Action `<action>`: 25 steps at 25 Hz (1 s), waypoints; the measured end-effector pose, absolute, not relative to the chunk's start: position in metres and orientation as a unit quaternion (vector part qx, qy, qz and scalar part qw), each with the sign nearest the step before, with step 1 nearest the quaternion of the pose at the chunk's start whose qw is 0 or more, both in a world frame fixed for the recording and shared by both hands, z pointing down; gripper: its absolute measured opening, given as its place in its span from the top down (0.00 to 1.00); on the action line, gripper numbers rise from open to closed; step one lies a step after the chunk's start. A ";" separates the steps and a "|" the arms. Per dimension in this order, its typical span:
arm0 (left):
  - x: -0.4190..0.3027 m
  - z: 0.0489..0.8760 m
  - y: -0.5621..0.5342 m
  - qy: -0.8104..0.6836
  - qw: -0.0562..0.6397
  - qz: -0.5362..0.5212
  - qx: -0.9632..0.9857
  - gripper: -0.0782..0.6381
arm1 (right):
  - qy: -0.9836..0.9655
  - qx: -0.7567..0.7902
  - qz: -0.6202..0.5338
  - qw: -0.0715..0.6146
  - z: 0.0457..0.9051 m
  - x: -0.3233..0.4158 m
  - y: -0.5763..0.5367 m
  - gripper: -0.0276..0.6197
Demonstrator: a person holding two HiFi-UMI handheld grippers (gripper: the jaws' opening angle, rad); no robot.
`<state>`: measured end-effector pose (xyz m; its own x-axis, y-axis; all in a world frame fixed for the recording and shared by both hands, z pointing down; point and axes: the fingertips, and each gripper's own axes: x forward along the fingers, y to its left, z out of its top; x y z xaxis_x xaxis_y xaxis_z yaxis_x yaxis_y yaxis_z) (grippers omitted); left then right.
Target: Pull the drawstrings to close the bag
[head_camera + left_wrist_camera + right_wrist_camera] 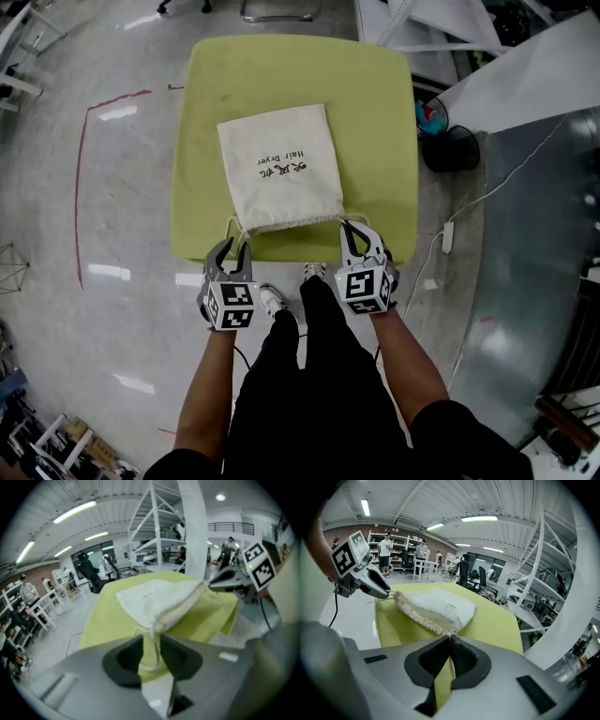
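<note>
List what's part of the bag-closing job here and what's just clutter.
Job:
- cream bag
- left drawstring, loose between the jaws of the open left gripper
- right drawstring, clamped in the right gripper
- green table

Clutter:
- black bin
- white power strip
- red floor line

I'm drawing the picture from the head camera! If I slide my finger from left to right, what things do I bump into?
Red line on the floor → left gripper → white bag → right gripper → white power strip on the floor.
</note>
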<state>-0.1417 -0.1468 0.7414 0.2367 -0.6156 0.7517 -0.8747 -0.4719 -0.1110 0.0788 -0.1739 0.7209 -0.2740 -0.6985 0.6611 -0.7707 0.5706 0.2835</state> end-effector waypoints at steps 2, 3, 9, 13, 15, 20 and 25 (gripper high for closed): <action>-0.142 0.741 -0.147 -0.487 0.170 0.381 0.768 0.74 | -0.796 0.463 0.048 0.388 0.721 0.080 -0.174 0.94; -0.143 0.741 -0.147 -0.488 0.169 0.381 0.767 0.75 | -0.795 0.463 0.049 0.388 0.721 0.080 -0.174 0.94; -0.140 0.736 -0.149 -0.492 0.168 0.364 0.773 0.87 | -0.795 0.464 0.052 0.387 0.723 0.081 -0.174 0.94; -0.138 0.733 -0.148 -0.491 0.180 0.352 0.777 0.88 | -0.794 0.468 0.055 0.384 0.725 0.085 -0.173 0.94; -0.139 0.729 -0.149 -0.493 0.181 0.346 0.777 0.88 | -0.792 0.473 0.056 0.382 0.723 0.086 -0.174 0.94; -0.143 0.707 -0.159 -0.516 0.166 0.318 0.778 0.88 | -0.787 0.492 0.049 0.370 0.710 0.095 -0.180 0.94; -0.155 0.666 -0.177 -0.549 0.142 0.280 0.775 0.88 | -0.784 0.527 0.042 0.325 0.672 0.104 -0.195 0.95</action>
